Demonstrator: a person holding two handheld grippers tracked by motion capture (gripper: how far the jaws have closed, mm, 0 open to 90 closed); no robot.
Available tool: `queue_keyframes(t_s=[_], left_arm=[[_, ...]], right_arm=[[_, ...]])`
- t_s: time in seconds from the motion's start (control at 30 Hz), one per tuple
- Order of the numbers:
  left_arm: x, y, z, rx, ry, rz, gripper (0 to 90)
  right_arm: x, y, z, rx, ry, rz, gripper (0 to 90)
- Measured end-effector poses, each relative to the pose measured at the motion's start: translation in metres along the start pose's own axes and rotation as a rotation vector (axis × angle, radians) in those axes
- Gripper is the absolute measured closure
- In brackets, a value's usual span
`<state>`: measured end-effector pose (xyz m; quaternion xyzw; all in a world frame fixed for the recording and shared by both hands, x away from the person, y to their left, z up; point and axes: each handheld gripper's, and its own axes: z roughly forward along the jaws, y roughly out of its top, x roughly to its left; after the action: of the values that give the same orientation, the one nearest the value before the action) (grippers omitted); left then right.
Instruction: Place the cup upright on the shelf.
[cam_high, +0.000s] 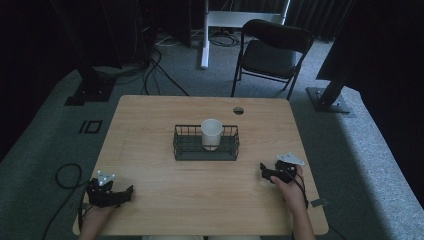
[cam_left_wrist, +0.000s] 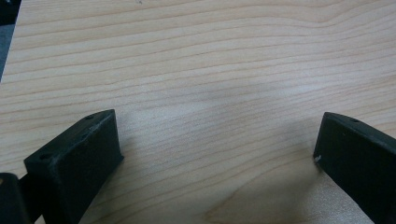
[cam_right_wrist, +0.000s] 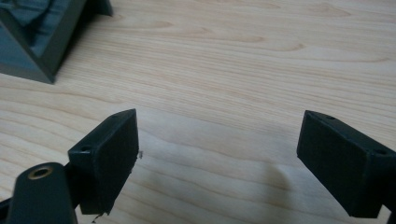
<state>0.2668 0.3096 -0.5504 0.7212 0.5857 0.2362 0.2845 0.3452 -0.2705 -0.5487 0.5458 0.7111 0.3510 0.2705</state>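
A wire basket (cam_high: 205, 145) stands at the middle of the wooden table (cam_high: 150, 125), a white cup (cam_high: 211, 133) upright inside it rising above the rim. Bare tabletop lies open on every side of the basket, including the wide stretch between it and the left gripper (cam_high: 131, 192) and right gripper (cam_high: 262, 171), whose jaws are spread over bare wood.

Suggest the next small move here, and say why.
Probably the right gripper should move forward and left toward the cup. The cup stands upright in the wire basket at mid-table, and this gripper is nearer to it than the left gripper. Both rest open on the table, holding nothing.
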Motion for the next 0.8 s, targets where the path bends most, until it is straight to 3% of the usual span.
queue_keyframes(t_s=[0.27,0.37,0.8], left_arm=[[0.0000,0.0000,0.0000,0.000,0.000,0.000,0.7],[0.0000,0.0000,0.0000,0.000,0.000,0.000,0.7],[0.0000,0.0000,0.0000,0.000,0.000,0.000,0.7]], right_arm=[[-0.0003,-0.0022,0.0017,0.096,-0.052,0.006,12.8],[-0.0016,-0.0028,0.0017,0.107,-0.051,0.056,12.3],[-0.0011,-0.0032,0.0013,0.109,-0.056,0.064,12.3]])
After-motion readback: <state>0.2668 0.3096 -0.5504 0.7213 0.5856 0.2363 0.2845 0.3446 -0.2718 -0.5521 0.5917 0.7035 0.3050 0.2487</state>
